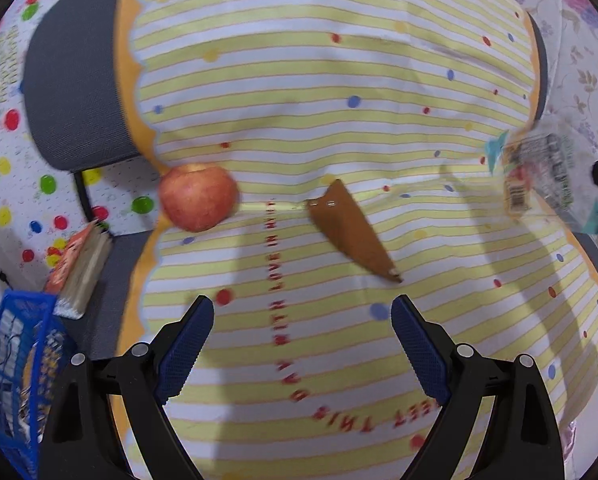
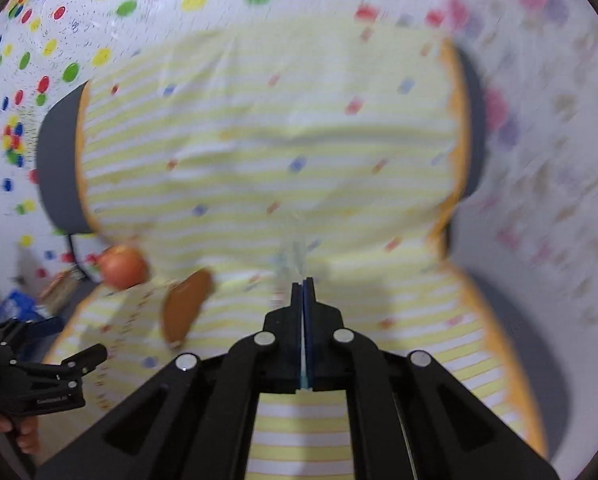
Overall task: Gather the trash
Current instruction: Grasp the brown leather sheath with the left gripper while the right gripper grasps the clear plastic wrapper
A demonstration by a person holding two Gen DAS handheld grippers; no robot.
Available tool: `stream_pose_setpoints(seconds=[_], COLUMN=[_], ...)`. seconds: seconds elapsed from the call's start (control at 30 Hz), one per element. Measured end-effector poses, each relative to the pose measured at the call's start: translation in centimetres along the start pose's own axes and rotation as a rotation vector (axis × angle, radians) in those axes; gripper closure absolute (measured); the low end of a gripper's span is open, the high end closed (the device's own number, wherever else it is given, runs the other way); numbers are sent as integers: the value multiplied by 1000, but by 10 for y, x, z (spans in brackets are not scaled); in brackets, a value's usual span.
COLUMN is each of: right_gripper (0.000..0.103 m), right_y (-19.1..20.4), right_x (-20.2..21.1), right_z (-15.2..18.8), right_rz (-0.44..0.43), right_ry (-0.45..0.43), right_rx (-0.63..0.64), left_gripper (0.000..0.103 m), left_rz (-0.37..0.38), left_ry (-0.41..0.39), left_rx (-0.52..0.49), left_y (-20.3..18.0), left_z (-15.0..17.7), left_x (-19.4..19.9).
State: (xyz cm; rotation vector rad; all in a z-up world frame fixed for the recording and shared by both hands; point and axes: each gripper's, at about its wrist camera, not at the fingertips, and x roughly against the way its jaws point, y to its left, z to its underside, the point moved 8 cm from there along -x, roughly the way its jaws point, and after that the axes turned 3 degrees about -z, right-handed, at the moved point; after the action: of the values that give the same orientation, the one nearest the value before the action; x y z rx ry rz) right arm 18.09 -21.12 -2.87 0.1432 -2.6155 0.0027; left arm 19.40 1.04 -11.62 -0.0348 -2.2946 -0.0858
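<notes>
A brown paper wrapper point(image 1: 353, 232) lies on the yellow-striped cloth over a chair seat; it also shows in the right wrist view point(image 2: 185, 304). A red apple point(image 1: 198, 197) sits at the cloth's left edge, also visible in the right wrist view point(image 2: 123, 266). My left gripper point(image 1: 303, 316) is open, just short of the brown wrapper. My right gripper point(image 2: 303, 282) is shut on a thin clear plastic wrapper point(image 2: 293, 258); the left wrist view shows that wrapper point(image 1: 539, 176) held up at the far right, blurred.
The striped cloth point(image 1: 339, 80) covers a grey chair point(image 1: 75, 92). A blue basket point(image 1: 19, 380) and a book point(image 1: 81, 268) sit low at the left. Dotted and floral wall coverings stand behind. The left gripper point(image 2: 79, 360) appears at the right wrist view's lower left.
</notes>
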Motion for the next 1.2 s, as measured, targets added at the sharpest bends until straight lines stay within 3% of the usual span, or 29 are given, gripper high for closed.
stream_pose_setpoints(seconds=[0.2, 0.27, 0.3, 0.4, 0.57, 0.73, 0.83, 0.9, 1.03, 1.2], right_gripper=[102, 102, 102, 102, 102, 102, 102, 102, 102, 102], right_y=[-17, -18, -19, -23, -26, -24, -21, -19, -14, -9], right_x=[5, 4, 2, 3, 1, -3, -3, 1, 17, 44], right_z=[4, 7, 9, 11, 16, 21, 25, 27, 30, 37], right_rz=[81, 76, 71, 61, 45, 27, 10, 1, -33, -75], right_ry=[-22, -21, -19, -14, 0, 22, 35, 37, 40, 41], right_rx=[20, 17, 10, 0, -15, -29, -38, -40, -61, -93], left_gripper=[16, 31, 32, 31, 21, 21, 34, 52, 53, 53], left_rz=[10, 7, 0, -31, -55, -76, -115, -118, 41, 147], left_ry=[17, 40, 53, 97, 169, 188, 185, 170, 135, 21], left_rx=[-14, -15, -14, 8, 33, 42, 22, 30, 46, 51], left_y=[-24, -29, -30, -30, -32, -31, -27, -21, -18, -14], left_z=[-25, -34, -36, -44, -51, -57, -54, -51, -36, -12], left_x=[-35, -51, -58, -82, -113, -121, -118, -110, -79, -9])
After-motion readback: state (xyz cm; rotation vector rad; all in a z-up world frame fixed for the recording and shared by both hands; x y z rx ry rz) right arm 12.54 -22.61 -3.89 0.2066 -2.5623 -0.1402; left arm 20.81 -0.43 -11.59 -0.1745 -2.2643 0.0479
